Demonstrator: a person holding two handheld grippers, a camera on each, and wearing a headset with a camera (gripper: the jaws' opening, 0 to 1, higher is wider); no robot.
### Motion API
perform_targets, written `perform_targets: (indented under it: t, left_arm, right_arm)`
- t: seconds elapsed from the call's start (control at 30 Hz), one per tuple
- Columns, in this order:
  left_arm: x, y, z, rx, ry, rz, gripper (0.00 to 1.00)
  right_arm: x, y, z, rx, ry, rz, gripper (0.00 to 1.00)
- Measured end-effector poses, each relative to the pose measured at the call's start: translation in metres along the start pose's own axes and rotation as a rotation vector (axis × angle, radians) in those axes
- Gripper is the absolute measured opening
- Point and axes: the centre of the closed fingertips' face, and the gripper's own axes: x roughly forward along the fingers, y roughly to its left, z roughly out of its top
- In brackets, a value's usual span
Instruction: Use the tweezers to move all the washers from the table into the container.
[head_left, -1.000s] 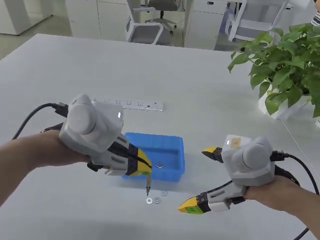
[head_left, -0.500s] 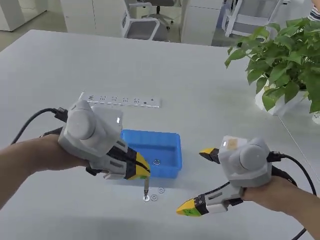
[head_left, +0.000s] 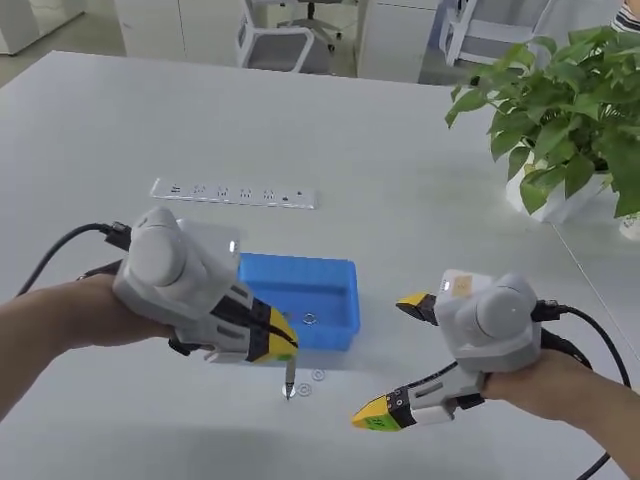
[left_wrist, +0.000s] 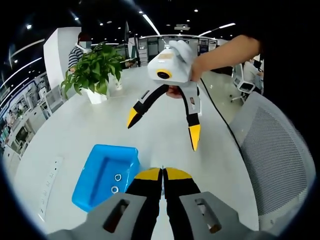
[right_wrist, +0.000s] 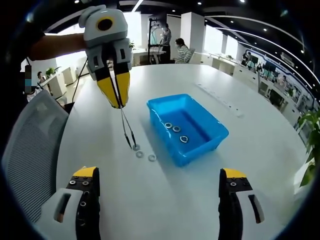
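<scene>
Holding the tool: the left gripper (head_left: 275, 340) has its yellow-tipped jaws pressed together on the tweezers (head_left: 289, 378), which point steeply down at the worktop (head_left: 420, 190).
Tweezer tips: slightly parted and down at the nearest of the loose washers (right_wrist: 140, 154); whether they grip it cannot be told.
Loose washers: three lie in a short row on the bare worktop. They sit just beside the container's long wall that faces the person, between that wall and the near edge.
Container (head_left: 345, 268): a blue open tray, well in from every edge of the worktop.
Collected washers (right_wrist: 176, 129): three lie flat on the container floor, seen in the right gripper view.
Right gripper (head_left: 387, 362): jaws spread wide and holding nothing. It is held low over the worktop near the loose washers, on the side toward the right edge, apart from them.
Hands: a bare hand wraps each gripper's grey body, with a black cable trailing from each.
Power strip (head_left: 232, 193): white, lying flat beyond the container toward the far edge.
Plant (head_left: 570, 110): leafy green, in a white pot near the far right corner.
</scene>
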Motion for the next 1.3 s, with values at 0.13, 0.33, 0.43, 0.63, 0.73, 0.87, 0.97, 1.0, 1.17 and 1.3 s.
perform_targets:
  t: [0.13,0.33,0.43,0.63,0.73,0.87,0.97,1.0,1.17,1.3]
  left_arm:
    - [0.000,-0.002,0.001,0.001,-0.005,-0.006,0.05]
    - [-0.003,-0.001,-0.001,0.015,0.006,-0.015,0.05]
    - [-0.004,-0.002,-0.001,0.017,0.011,-0.022,0.05]
    - [-0.006,-0.003,-0.003,0.017,0.012,-0.029,0.05]
    - [-0.007,-0.004,-0.004,0.018,0.016,-0.034,0.05]
    - [-0.008,-0.003,-0.006,0.018,0.020,-0.038,0.05]
    - [-0.008,-0.003,-0.006,0.016,0.021,-0.040,0.05]
    - [-0.008,-0.003,-0.007,0.017,0.021,-0.041,0.05]
    - [-0.007,-0.003,-0.006,0.018,0.022,-0.049,0.05]
    - [-0.006,-0.003,-0.006,0.018,0.024,-0.051,0.05]
  right_arm:
    - [0.001,0.004,-0.001,-0.006,-0.001,0.011,0.99]
    - [0.006,0.011,0.005,-0.055,-0.012,0.048,0.93]
    - [0.009,0.015,0.009,-0.084,-0.019,0.066,0.89]
    - [0.019,0.028,0.019,-0.166,-0.022,0.120,0.76]
    - [0.025,0.034,0.022,-0.178,-0.023,0.146,0.71]
    - [0.033,0.043,0.028,-0.203,-0.029,0.178,0.62]
    - [0.038,0.047,0.031,-0.219,-0.028,0.197,0.56]
    - [0.039,0.048,0.031,-0.222,-0.028,0.199,0.54]
    - [0.050,0.054,0.035,-0.249,-0.019,0.224,0.42]
    - [0.059,0.055,0.038,-0.261,-0.013,0.227,0.34]
